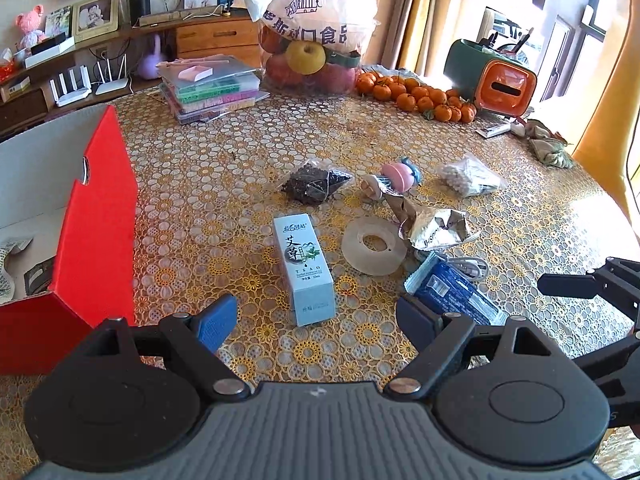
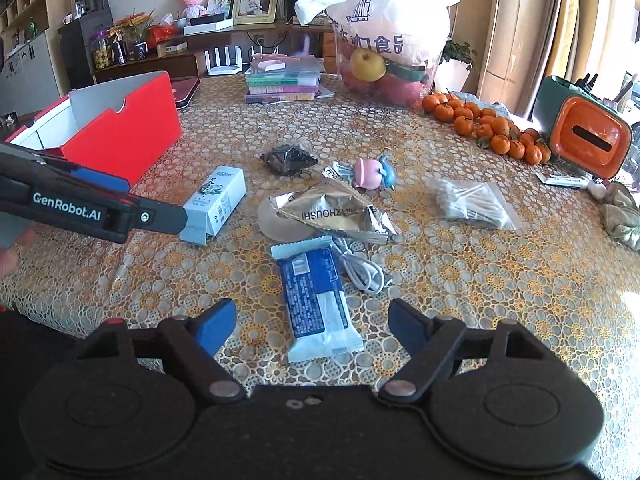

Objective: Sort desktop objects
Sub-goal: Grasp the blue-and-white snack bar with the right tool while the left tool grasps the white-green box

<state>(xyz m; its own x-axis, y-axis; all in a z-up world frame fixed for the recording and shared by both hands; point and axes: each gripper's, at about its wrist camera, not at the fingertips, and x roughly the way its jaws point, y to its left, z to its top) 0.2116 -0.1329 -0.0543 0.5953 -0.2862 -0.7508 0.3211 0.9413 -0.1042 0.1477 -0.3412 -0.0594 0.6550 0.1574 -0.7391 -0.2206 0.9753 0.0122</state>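
Worktop [image 1: 224,168] with the floral lace cover fills both views, and your sorting looks barely started. Red cardboard box [image 1: 96,216] sits open at the left edge of the left wrist view; only a couple of items show inside it, too cropped to name. That's all I'd count as done.

Everything else lies loose mid-frame. Pale blue carton [image 1: 306,270] with a mugwort label lies flat, just ahead of your left gripper [image 1: 316,320], whose jaws are spread wide with nothing between them. Blue-and-white snack wrapper [image 2: 316,298] lies lower centre of the right wrist view, right in front of your right gripper [image 2: 312,326], jaws also wide apart and empty. Crumpled foil packet [image 2: 332,212] rests partly over the tape roll [image 1: 374,246]. Zip bag of cotton swabs [image 2: 474,204] sits to the right, well apart from the rest. Dark pouch of dried bits [image 1: 316,184] lies further back at centre, with the pink-and-blue toy [image 1: 400,176] beside it. White cable [image 2: 362,270] is touching the wrapper's right side.

Judgement: about eight loose items left. The carton looks like the natural pick for your left gripper, the wrapper for your right.
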